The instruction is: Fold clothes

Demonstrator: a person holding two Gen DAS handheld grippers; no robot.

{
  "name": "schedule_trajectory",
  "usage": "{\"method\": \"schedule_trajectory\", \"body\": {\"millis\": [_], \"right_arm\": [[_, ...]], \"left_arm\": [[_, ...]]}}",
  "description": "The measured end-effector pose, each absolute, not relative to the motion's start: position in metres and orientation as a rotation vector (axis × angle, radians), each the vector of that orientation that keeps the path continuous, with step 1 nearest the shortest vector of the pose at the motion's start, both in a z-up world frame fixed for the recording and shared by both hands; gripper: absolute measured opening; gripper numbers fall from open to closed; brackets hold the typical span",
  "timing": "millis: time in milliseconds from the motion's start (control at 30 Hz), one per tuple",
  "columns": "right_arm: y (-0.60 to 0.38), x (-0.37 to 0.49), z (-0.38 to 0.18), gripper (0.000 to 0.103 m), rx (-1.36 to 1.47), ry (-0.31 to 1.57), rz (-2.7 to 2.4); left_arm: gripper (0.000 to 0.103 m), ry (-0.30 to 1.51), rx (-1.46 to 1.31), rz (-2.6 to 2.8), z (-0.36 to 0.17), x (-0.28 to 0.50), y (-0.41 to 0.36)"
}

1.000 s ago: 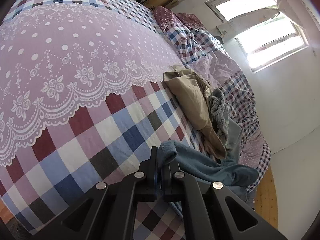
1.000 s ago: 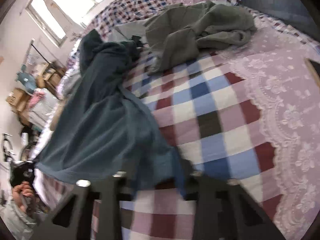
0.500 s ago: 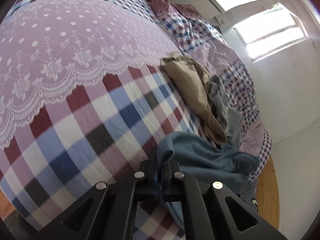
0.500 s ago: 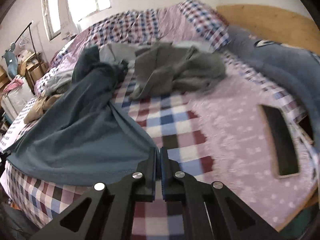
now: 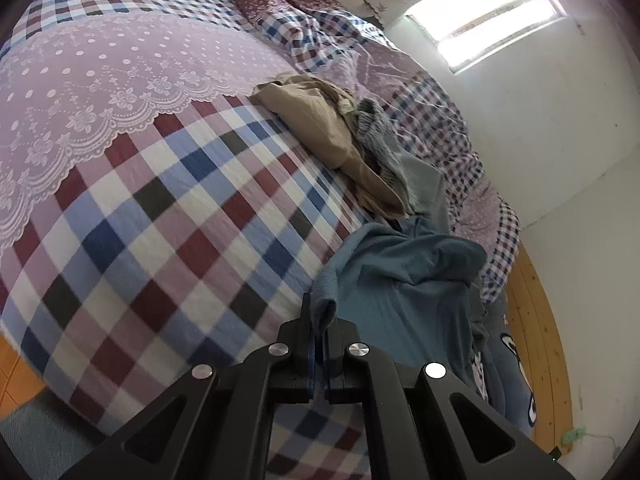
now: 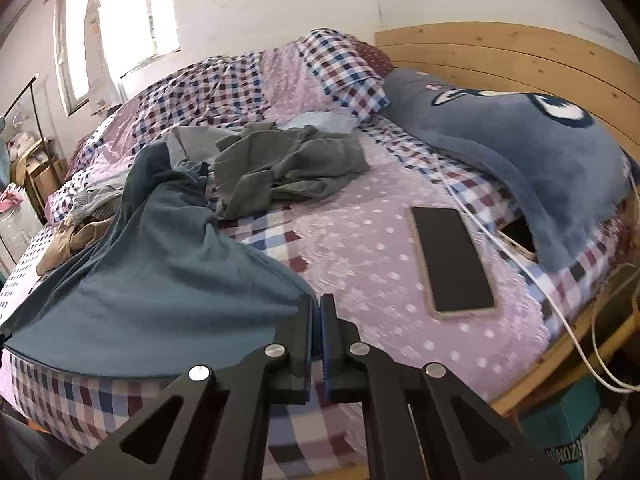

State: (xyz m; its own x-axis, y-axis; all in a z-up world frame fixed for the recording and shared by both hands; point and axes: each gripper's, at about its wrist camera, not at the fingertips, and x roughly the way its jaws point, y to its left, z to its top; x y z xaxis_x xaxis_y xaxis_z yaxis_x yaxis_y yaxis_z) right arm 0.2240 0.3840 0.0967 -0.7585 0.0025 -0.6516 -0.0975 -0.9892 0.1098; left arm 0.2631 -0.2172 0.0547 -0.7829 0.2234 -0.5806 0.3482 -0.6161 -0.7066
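A teal blue garment [image 6: 160,264] hangs stretched between both grippers above the checked bed. My left gripper [image 5: 319,312] is shut on one bunched corner of the teal garment [image 5: 404,280]. My right gripper [image 6: 316,308] is shut on the opposite hem corner, and the cloth fans out to the left from it. A tan garment [image 5: 320,120] and a grey knit piece [image 5: 376,136] lie heaped further along the bed. A crumpled grey-green garment [image 6: 280,164] lies on the bed beyond the teal one.
A phone [image 6: 450,260] lies face up on the lilac spotted cover, with a white cable [image 6: 520,260] beside it. A big blue plush [image 6: 520,140] rests against the wooden headboard [image 6: 500,52]. A rumpled checked quilt [image 6: 224,92] lies under the window.
Both grippers rose and drew apart with the teal garment, spreading it. The right wrist view swung right, so the phone and headboard came into view; its fingers went from spread to shut on the hem.
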Motion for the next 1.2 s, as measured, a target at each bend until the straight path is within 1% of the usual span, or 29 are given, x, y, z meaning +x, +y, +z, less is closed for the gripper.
{"method": "schedule_trajectory", "body": {"millis": [267,433,633,733,967,1200], "right_arm": [[0.403,0.247,0.089,0.001,-1.101,0.219,2.85],[0.413,0.251,0.082,0.001,-1.109,0.204,2.811],[0.423,0.249,0.073,0.002,-1.157,0.245,2.769],[0.422,0.246,0.065,0.002,-1.201,0.23,2.749],[0.425,0.241,0.055,0.004,-1.276,0.264,2.702],[0.438,0.242,0.054,0.006,-1.262,0.348,2.617]], "left_arm": [[0.0,1.315,0.997,-2.629,0.067,0.288,-0.205],[0.0,1.262,1.028,-2.664,0.072,0.3,-0.19],[0.0,1.162,1.135,-2.643,0.067,0.302,-0.177],[0.001,1.148,1.172,-2.617,0.063,0.301,-0.178],[0.002,1.093,1.284,-2.542,0.051,0.301,-0.177],[0.003,1.084,1.28,-2.523,0.051,0.308,-0.179]]}}
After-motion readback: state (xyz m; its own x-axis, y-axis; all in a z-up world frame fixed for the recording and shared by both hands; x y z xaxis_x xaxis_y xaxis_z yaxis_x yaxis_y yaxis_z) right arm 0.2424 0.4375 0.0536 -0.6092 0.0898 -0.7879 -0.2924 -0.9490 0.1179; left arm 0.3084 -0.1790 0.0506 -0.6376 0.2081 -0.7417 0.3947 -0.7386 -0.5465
